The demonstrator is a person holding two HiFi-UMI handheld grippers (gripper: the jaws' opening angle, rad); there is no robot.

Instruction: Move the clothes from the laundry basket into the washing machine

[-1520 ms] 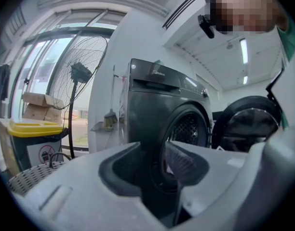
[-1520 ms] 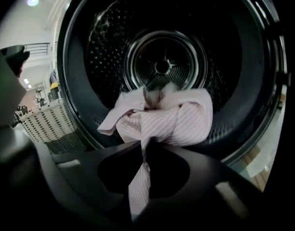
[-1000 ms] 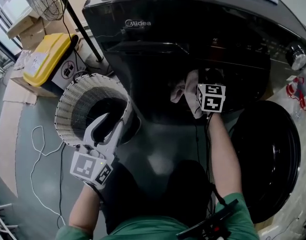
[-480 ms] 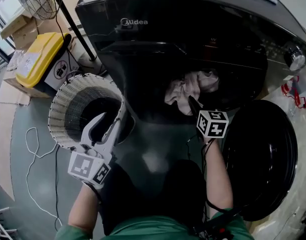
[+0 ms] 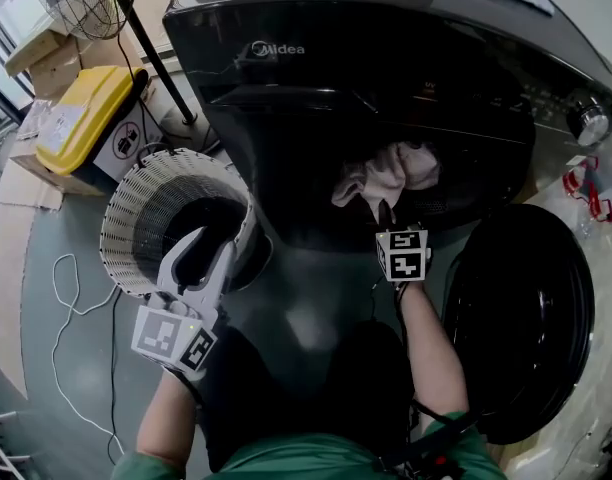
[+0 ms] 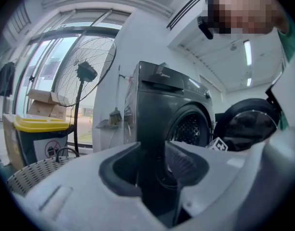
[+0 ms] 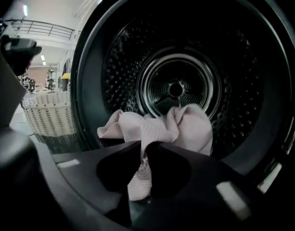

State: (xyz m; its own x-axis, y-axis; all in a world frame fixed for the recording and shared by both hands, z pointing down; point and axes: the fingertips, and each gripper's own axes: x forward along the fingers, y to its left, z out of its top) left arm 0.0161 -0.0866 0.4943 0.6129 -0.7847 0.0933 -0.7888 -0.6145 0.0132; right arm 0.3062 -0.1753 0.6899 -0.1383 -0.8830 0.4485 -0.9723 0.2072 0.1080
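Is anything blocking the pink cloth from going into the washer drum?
Nothing visible does. The door is swung open aside, and the pink cloth drapes into the drum mouth, the jaws of the right gripper closing on it.

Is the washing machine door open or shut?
Open: the door stands swung aside, and the drum shows behind the pink cloth.

- My left gripper (image 5: 208,250) points level, out in front of me. Its jaws are a little apart and hold nothing.
- My left arm (image 5: 171,418) is bent and close to my side.
- My right gripper (image 7: 142,160) tips down a bit. Its jaws are closing, and a pink cloth (image 7: 186,124) is pinched between them.
- My right arm (image 5: 433,343) reaches straight ahead.
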